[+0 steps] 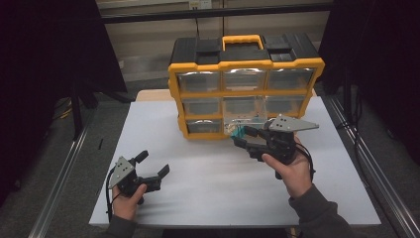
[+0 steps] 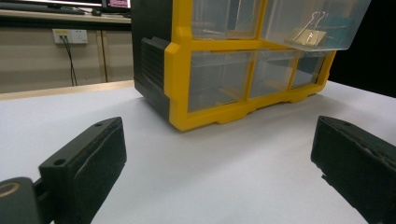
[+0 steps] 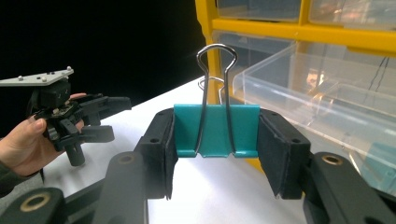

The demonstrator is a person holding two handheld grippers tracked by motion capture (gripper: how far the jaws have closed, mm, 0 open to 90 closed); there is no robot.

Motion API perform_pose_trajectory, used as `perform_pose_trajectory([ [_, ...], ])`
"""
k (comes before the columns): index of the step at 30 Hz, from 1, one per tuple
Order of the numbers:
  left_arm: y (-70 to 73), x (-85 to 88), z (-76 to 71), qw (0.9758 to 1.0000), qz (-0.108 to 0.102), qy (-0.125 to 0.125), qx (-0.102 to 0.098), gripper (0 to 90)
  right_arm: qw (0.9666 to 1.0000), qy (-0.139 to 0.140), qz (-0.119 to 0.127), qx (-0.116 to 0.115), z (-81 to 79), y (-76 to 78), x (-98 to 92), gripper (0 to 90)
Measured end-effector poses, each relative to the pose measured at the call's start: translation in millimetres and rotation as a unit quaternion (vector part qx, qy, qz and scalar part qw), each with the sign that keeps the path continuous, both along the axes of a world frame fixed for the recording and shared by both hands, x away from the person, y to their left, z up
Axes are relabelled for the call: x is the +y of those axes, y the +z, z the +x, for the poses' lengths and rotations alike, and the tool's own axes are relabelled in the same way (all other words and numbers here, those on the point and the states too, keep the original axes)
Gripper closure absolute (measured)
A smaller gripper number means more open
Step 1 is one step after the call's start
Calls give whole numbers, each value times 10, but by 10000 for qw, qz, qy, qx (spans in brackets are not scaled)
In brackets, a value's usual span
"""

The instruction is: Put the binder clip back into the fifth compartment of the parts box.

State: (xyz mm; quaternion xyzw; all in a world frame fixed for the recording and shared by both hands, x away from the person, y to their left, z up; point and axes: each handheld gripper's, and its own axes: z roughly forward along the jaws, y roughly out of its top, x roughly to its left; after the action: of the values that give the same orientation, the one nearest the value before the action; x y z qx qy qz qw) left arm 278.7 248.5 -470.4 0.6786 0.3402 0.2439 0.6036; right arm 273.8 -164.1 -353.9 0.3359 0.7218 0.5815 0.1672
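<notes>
Right gripper view: right gripper (image 3: 216, 154) jaws clamped on teal binder clip (image 3: 216, 130), held just beside pulled-out clear drawer (image 3: 327, 88) of yellow organizer (image 1: 245, 89). Probably placing clip into drawer; next needs lift over rim, then release. Left gripper (image 1: 148, 173) jaws wide, empty, over tabletop (image 1: 213, 183).

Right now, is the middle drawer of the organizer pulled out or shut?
Pulled out: the clear drawer juts forward of the yellow frame, beside the right claw.

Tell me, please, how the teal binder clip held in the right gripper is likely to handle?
The teal binder clip is probably stiff and light, being folded sheet metal. Its smooth painted sides could slip between the right gripper pads. Its wire handles stand upright and may swing if bumped.
</notes>
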Motion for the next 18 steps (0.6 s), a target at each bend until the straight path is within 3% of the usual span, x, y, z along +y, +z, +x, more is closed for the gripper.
perform_pose_trajectory([
  [18,3,-5,-3,10000,-53,8,1,35,9998,-78,21,-161,76,161,9,505],
])
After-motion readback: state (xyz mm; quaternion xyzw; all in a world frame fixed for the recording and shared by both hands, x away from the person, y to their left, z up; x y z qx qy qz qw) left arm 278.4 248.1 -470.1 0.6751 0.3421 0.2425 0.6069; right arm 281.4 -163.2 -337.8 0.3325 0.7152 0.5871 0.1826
